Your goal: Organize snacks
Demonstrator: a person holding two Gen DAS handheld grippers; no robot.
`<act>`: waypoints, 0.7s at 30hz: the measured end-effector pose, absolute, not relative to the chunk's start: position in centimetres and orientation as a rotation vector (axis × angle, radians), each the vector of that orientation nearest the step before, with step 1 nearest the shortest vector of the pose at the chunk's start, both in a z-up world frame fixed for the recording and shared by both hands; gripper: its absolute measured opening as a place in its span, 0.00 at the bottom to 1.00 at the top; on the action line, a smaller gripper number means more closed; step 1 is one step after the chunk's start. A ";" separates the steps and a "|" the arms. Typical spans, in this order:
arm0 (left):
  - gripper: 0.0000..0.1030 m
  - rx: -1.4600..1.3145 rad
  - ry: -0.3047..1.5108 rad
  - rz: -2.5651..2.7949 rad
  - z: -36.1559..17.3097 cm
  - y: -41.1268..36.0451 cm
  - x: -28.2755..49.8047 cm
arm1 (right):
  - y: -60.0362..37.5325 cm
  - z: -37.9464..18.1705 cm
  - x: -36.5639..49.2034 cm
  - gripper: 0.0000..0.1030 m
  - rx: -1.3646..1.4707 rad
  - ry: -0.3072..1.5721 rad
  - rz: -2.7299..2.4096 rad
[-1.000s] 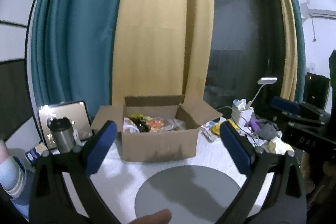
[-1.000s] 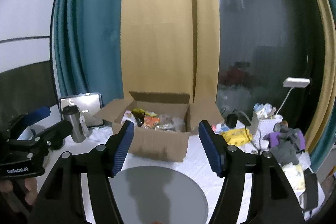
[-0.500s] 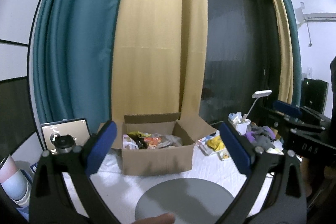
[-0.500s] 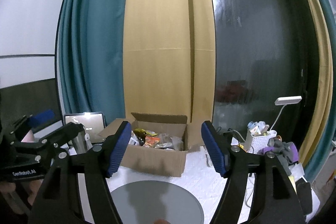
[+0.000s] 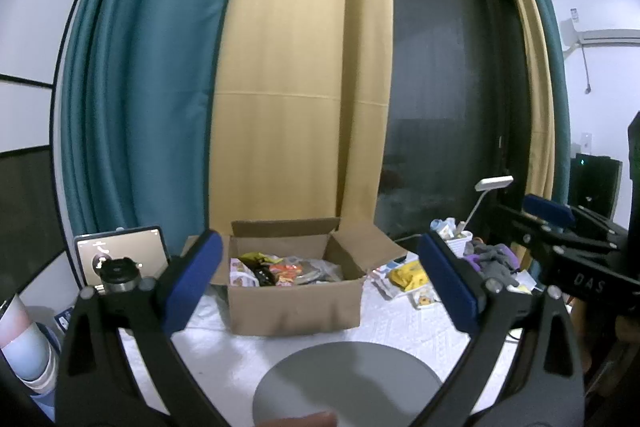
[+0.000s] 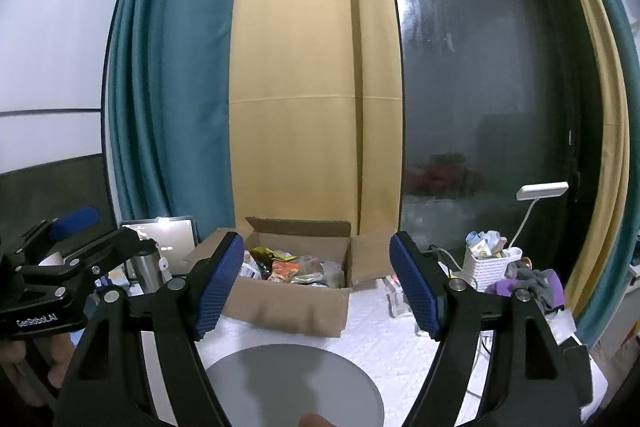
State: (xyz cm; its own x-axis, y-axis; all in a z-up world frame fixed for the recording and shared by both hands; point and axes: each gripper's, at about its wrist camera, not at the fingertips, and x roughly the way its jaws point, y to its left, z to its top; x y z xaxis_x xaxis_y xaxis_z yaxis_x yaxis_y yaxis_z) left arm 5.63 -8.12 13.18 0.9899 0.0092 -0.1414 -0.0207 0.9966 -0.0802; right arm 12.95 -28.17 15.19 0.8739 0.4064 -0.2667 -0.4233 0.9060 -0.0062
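From the left wrist camera, the left gripper (image 5: 320, 283) stands wide, its two blue pads (image 5: 192, 283) far apart with nothing between them. Straight ahead of it, framed by the fingers, sits an open cardboard box (image 5: 294, 303) with its flaps folded outward; a jumble of snacks (image 5: 280, 269) lies inside. Nearer the gripper than the box, a grey round plate (image 5: 348, 383) rests bare on the white tablecloth (image 5: 404, 323). Beyond the left finger stands a tablet (image 5: 120, 251) with a lidded steel tumbler (image 5: 118, 273) in front of it. Beyond the right finger lie loose yellow packets (image 5: 408, 275), a white basket (image 5: 456, 243) and a desk lamp (image 5: 494, 183). The right gripper (image 5: 548, 213) shows at the far right edge.

From the right wrist camera, the right gripper (image 6: 318, 283) has its jaws opening, already wide, with nothing between the ribbed blue pads (image 6: 218, 287). The cardboard box (image 6: 288, 303) lies straight ahead between the fingers, the snacks (image 6: 286, 269) visible within it, and the grey plate (image 6: 292, 383) sits just below the gripper's fingers. The tablet (image 6: 168, 239) and tumbler (image 6: 144, 271) lie ahead to the left, partly behind the left gripper (image 6: 76, 223). The white basket (image 6: 490, 265) and lamp (image 6: 542, 191) stand ahead to the right, beside a heap of purple and grey cloth (image 6: 536, 285).
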 end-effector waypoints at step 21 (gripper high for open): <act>0.96 -0.081 0.147 0.013 13.1 -8.3 5.5 | -28.8 15.3 13.1 0.76 -0.059 0.267 0.421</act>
State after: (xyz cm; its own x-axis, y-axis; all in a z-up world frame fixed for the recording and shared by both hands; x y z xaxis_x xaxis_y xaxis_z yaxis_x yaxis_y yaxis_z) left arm 5.55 -8.33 13.14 0.9892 0.0070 -0.1465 -0.0189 0.9966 -0.0800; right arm 13.06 -28.80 15.34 0.8781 0.3962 -0.2681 -0.4116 0.9114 -0.0012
